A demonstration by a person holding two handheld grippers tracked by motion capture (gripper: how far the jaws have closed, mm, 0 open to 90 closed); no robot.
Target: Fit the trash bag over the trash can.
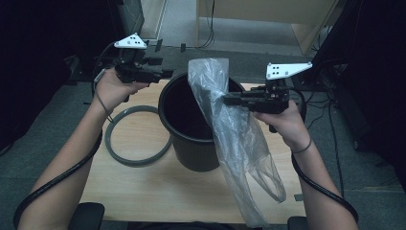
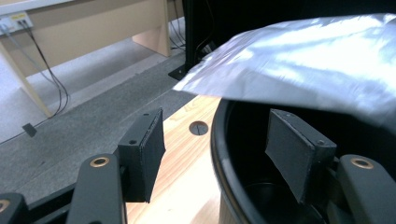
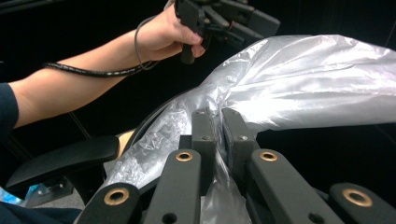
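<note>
Clear plastic, thin and crinkled, made up the bag (image 1: 234,129) that the right gripper (image 1: 229,99) had pinched between its clenched jaws; in the right gripper view the film (image 3: 299,88) was squeezed flat between the two pads. The bag hung across the right side of the black bin (image 1: 189,129), its upper end raised above the rim and its handles trailing down over the front edge of the wooden bench (image 1: 143,187). It lay over the bin, not inside it, and its mouth looked unopened.

The left gripper (image 1: 168,73) was released, holding nothing. It hovered at the far left of the bin's rim, and in the left gripper view its pads (image 2: 292,149) stood apart astride the rim (image 2: 219,154), with the bag's edge (image 2: 299,65) just above and ahead of them, not yet touched.

A grey ring (image 1: 136,135) lay flat on the bench to the left of the bin, touching or nearly touching its side.

Lining the bin seemed barely begun: the bag was picked up and brought over. Left to do, by my reading, were seizing the free edge, spreading the mouth, pushing the bag down inside, folding it over the rim, and perhaps fitting the ring.
</note>
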